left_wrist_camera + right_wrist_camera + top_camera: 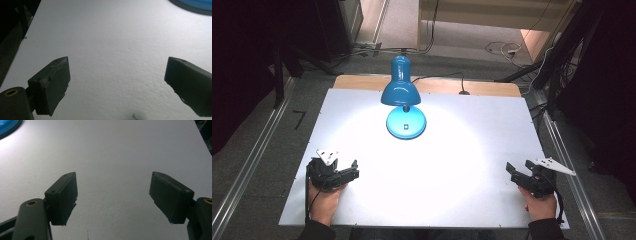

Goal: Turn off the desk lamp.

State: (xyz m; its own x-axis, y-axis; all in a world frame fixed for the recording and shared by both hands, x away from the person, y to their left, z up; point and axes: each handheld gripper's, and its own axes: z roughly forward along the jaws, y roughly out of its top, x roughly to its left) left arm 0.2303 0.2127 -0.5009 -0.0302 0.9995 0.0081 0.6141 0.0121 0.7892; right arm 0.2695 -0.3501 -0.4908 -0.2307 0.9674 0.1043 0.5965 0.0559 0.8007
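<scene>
A glossy blue metal desk lamp (402, 95) with a round base is seen standing at the far middle of the flat white tabletop (452, 165), well ahead of both tools and between their lines of aim. Its shade is tipped down over the base, and a bright pool of light is cast on the board below it. A small pale square is visible on the base; no writing or brand can be read on it or anywhere else.

The left gripper (346, 174) is held low at the near left of the table in the person's left hand (326, 199). Its jaws are spread wide and nothing is held between them. In the left gripper view, the lamp's blue base (193, 5) appears ahead at upper right.

The right gripper (519, 172) is held at the near right in the right hand (542, 204), jaws likewise wide apart and empty. In its own view the blue base (8, 127) lies ahead to the upper left.
</scene>
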